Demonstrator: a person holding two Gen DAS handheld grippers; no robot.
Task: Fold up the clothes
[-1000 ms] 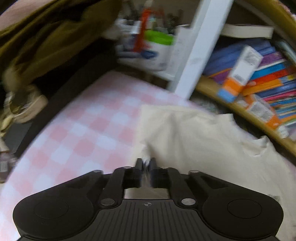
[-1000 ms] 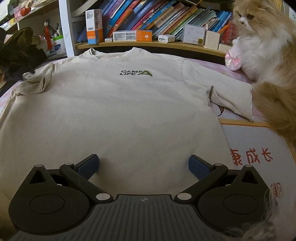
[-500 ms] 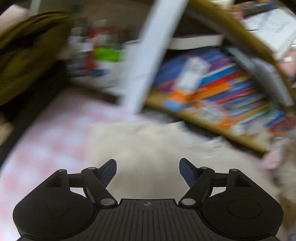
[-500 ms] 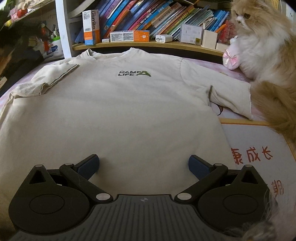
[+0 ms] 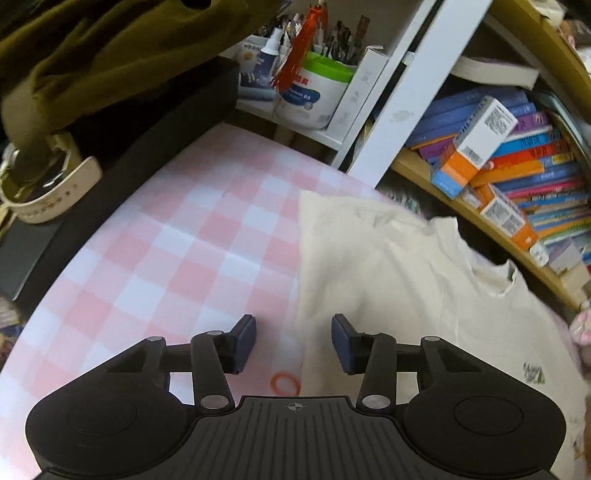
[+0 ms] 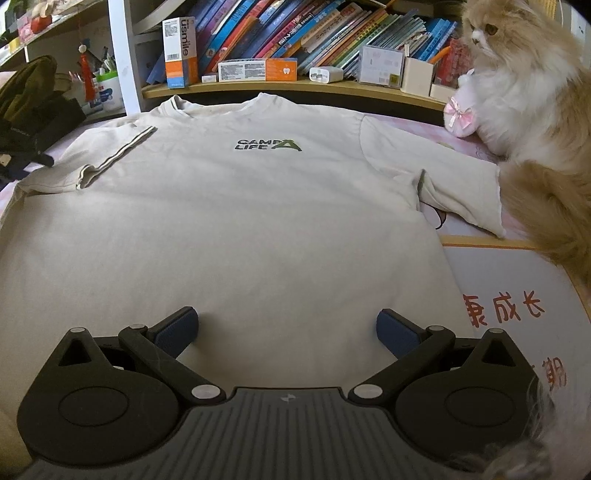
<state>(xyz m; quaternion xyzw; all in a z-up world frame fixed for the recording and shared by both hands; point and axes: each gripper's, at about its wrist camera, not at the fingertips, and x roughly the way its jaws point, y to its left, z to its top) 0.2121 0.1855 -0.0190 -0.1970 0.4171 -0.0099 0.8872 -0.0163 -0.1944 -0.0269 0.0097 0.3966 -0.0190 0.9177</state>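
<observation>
Cream T-shirt [image 6: 236,221] spread flat on pink checked sheet [image 5: 177,258], left sleeve [image 6: 110,158] folded inward. Left gripper [image 5: 293,341] over the shirt's edge, jaws partway apart and just narrowing, pinching nothing. Right gripper [image 6: 286,328] spread wide above hem, empty. Fluffy cat [image 6: 532,122] just beside right sleeve.

Pink-and-white checked bed cover [image 5: 192,243]; wooden shelf [image 6: 295,88] packed with leaning books [image 6: 280,33]; white shelving upright [image 5: 410,85]; dark olive fabric heap [image 5: 110,48].
</observation>
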